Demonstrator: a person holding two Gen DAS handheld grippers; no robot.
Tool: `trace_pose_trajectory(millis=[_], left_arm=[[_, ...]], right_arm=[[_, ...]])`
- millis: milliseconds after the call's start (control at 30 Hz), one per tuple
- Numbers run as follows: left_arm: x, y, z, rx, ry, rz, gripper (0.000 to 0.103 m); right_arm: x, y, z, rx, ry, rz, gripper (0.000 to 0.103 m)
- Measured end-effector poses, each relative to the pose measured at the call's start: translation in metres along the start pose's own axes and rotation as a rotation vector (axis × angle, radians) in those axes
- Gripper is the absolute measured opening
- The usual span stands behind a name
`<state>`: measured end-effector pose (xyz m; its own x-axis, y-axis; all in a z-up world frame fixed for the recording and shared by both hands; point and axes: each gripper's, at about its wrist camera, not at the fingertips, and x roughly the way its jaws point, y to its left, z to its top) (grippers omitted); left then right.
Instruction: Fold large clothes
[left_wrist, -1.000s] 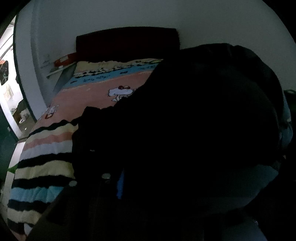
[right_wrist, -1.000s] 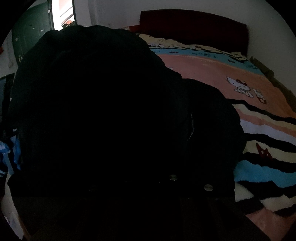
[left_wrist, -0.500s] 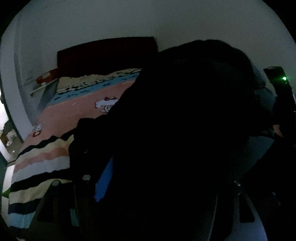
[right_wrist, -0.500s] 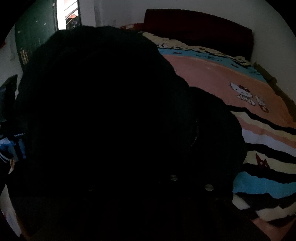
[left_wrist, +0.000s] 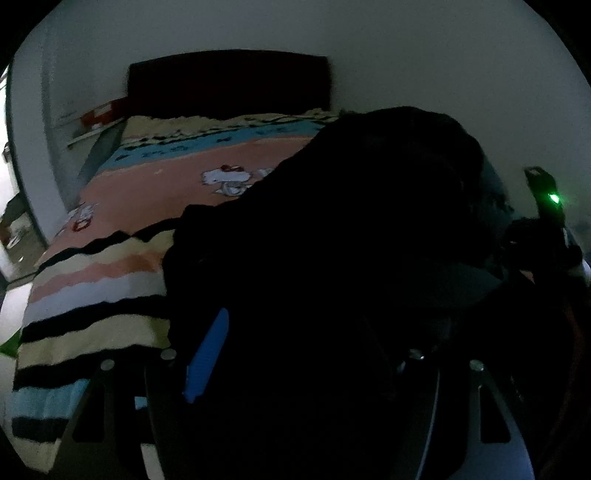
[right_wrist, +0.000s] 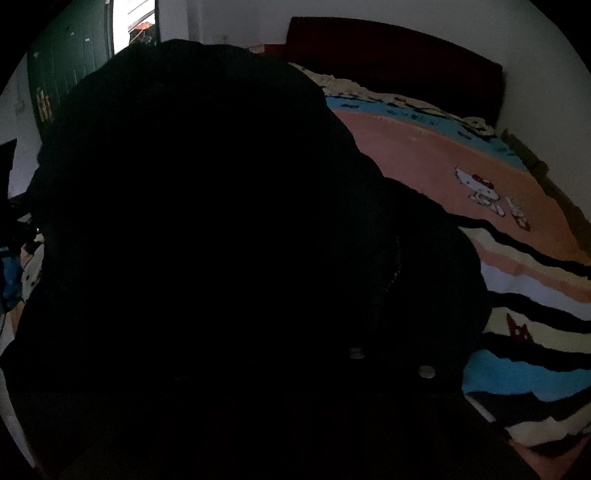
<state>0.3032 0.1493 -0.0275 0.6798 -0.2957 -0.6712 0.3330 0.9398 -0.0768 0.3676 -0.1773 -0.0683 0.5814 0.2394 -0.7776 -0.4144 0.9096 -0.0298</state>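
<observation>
The garment (left_wrist: 332, 258) lies heaped on the blanket (left_wrist: 92, 288) at frame centre; the headboard (left_wrist: 229, 85) stands behind, upper left.

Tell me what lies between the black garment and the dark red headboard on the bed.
Only bare blanket: its pink cartoon panel, then the blue band, from the black garment to the headboard. Both wrist views show it.

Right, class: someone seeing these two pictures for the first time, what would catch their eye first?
A big black garment heaped on the bed fills most of both views. Behind it spreads a bright blanket, pink with a cartoon cat, striped toward the near end. A small green light glows at the right edge of the left wrist view.
</observation>
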Motion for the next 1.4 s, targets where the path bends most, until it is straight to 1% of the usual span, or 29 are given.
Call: trace_pose_trajectory(millis=[33, 67, 100, 133, 200, 267, 333, 433, 533, 633, 733, 833, 967, 1067, 1167, 1300, 1333, 1400], left_arm=[[-0.002, -0.003, 0.002, -0.018, 0.001, 0.006, 0.069], [-0.004, -0.003, 0.003, -0.036, 0.004, 0.009, 0.069], [-0.007, -0.005, 0.005, -0.06, 0.007, 0.017, 0.069], [-0.011, -0.005, 0.006, -0.074, 0.005, 0.02, 0.069], [-0.02, -0.009, 0.012, -0.117, -0.011, 0.029, 0.069], [-0.024, -0.011, 0.019, -0.14, -0.022, 0.035, 0.069], [-0.033, -0.015, 0.027, -0.143, -0.024, 0.053, 0.069], [-0.042, -0.02, 0.039, -0.126, -0.006, 0.08, 0.069], [-0.047, -0.019, 0.06, -0.132, -0.004, 0.09, 0.069], [-0.043, -0.015, 0.09, -0.169, -0.013, 0.071, 0.069], [-0.026, -0.012, 0.122, -0.209, -0.018, 0.045, 0.069], [0.0, -0.01, 0.148, -0.241, -0.01, 0.045, 0.069], [0.037, -0.014, 0.169, -0.227, 0.018, 0.057, 0.069], [0.062, -0.026, 0.169, -0.176, 0.054, 0.078, 0.069], [0.081, -0.034, 0.151, -0.152, 0.097, 0.081, 0.069], [0.097, -0.045, 0.11, -0.119, 0.154, 0.104, 0.07], [0.099, -0.046, 0.101, -0.118, 0.16, 0.11, 0.07], [0.1, -0.048, 0.081, -0.128, 0.155, 0.135, 0.07]], right_arm=[[-0.002, 0.0, -0.001, -0.001, -0.001, 0.001, 0.033], [-0.005, 0.001, -0.003, -0.002, -0.003, 0.001, 0.038], [-0.007, 0.001, -0.004, -0.004, -0.003, -0.003, 0.045], [-0.008, 0.001, -0.006, -0.006, -0.003, -0.005, 0.05], [-0.005, -0.001, -0.009, -0.006, 0.009, -0.006, 0.056], [-0.003, -0.004, -0.012, -0.008, 0.025, -0.013, 0.056], [-0.01, -0.008, -0.015, 0.0, 0.019, -0.008, 0.056], [-0.031, -0.017, -0.02, 0.032, 0.001, 0.029, 0.056], [-0.059, -0.023, -0.018, 0.014, -0.015, 0.039, 0.056], [-0.077, -0.027, 0.003, -0.007, -0.037, 0.029, 0.056], [-0.083, -0.028, 0.041, -0.001, -0.076, 0.031, 0.056], [-0.076, -0.023, 0.077, 0.013, -0.108, 0.047, 0.056], [-0.051, -0.012, 0.121, 0.032, -0.134, 0.046, 0.057], [-0.031, -0.008, 0.139, 0.056, -0.127, 0.053, 0.057], [-0.008, 0.0, 0.139, 0.044, -0.084, 0.065, 0.057], [0.011, 0.011, 0.115, 0.014, -0.008, 0.071, 0.057], [0.018, 0.013, 0.102, 0.007, 0.019, 0.071, 0.057], [0.025, 0.017, 0.083, 0.002, 0.038, 0.072, 0.057]])
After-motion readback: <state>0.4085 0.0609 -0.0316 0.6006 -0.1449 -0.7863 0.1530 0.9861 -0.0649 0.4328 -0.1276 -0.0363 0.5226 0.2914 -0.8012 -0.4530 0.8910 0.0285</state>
